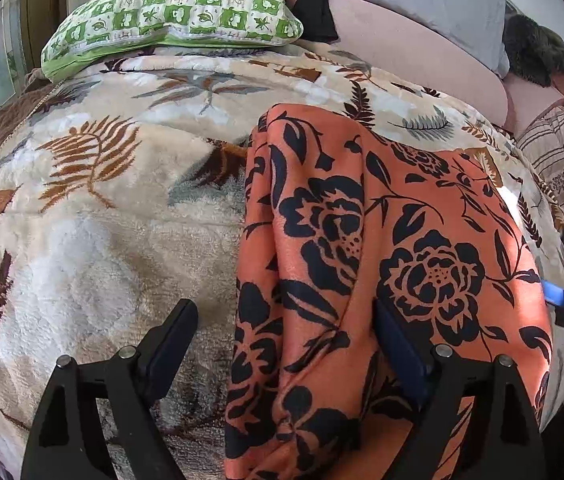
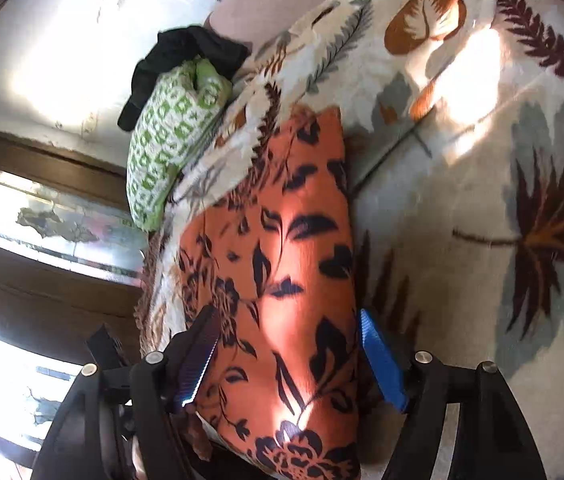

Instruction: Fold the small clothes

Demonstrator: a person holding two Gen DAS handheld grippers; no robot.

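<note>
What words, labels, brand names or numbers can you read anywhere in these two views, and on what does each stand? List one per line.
None can be read.
green checked pillow: its squares hold leaf motifs and small symbols, too small to read as text.
orange floral garment: pattern only, no label in view.
leaf-print blanket: pattern only.

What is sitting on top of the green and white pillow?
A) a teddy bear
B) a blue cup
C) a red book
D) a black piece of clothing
D: a crumpled black garment lies across the far end of the green and white pillow, up at the back of the leaf-patterned blanket, and the left wrist view shows it there too.
</note>
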